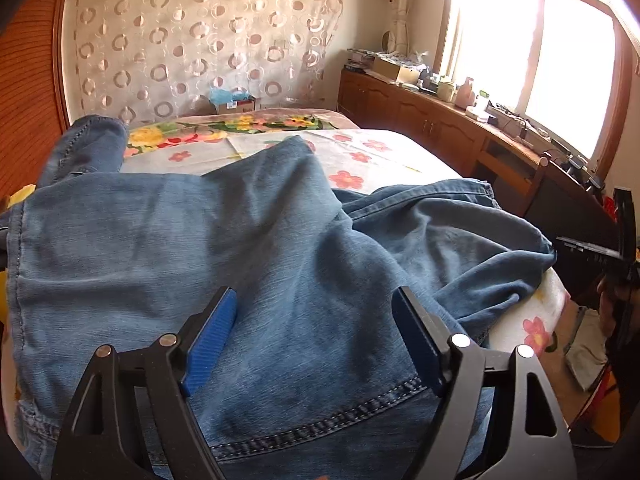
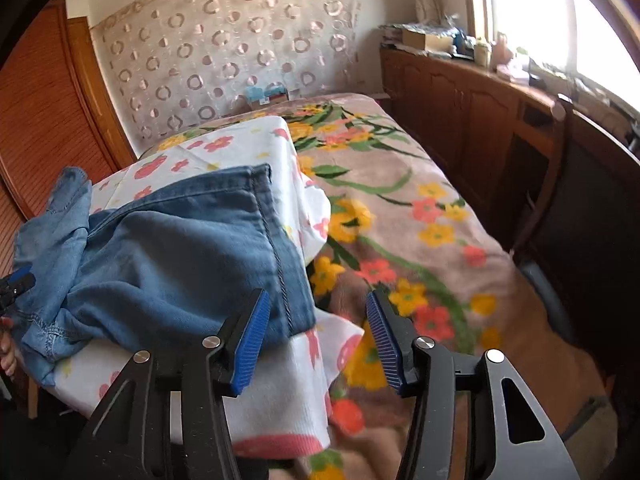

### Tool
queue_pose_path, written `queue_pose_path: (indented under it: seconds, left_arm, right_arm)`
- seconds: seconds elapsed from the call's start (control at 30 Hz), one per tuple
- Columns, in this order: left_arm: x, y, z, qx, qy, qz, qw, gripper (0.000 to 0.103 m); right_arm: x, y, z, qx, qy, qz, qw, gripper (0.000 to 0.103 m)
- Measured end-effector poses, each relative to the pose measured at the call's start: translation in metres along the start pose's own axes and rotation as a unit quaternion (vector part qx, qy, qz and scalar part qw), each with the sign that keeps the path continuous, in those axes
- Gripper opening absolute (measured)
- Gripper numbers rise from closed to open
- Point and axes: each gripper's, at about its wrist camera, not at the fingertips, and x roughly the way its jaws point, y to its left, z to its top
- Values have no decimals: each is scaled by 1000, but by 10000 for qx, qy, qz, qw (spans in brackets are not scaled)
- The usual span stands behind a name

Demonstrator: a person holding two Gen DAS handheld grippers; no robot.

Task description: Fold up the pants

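Pants (image 1: 248,240) crumpled on white sheet (image 2: 256,140); your left gripper (image 1: 314,336) spread above denim, right gripper (image 2: 318,338) spread, empty, beside pants hem.

Left gripper (image 1: 314,308) and right gripper (image 2: 318,314) both gape, empty

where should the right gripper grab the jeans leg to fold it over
Grip the hemmed cuff of the jeans, near its corner by the stitched side seam. That edge lies flat and free on the white floral cloth, so the open right gripper could come from the bed's right side, one pad sliding under.
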Motion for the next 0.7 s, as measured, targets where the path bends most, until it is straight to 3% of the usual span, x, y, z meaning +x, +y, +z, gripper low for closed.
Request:
queue_pose_path:
  seconds: [0.43, 0.57, 0.7]
  left_arm:
    - [-6, -17, 1, 300, -54, 146, 9994, 80]
    - [-7, -17, 2, 299, -64, 161, 9994, 80]
    - [-13, -12, 2, 261, -91, 224, 9994, 80]
  right_arm:
    - [3, 23, -16, 121, 34, 357, 9993, 52]
    - [8, 26, -14, 0, 12, 297, 9996, 27]
    - [5, 30, -6, -122, -68, 273, 9995, 15]
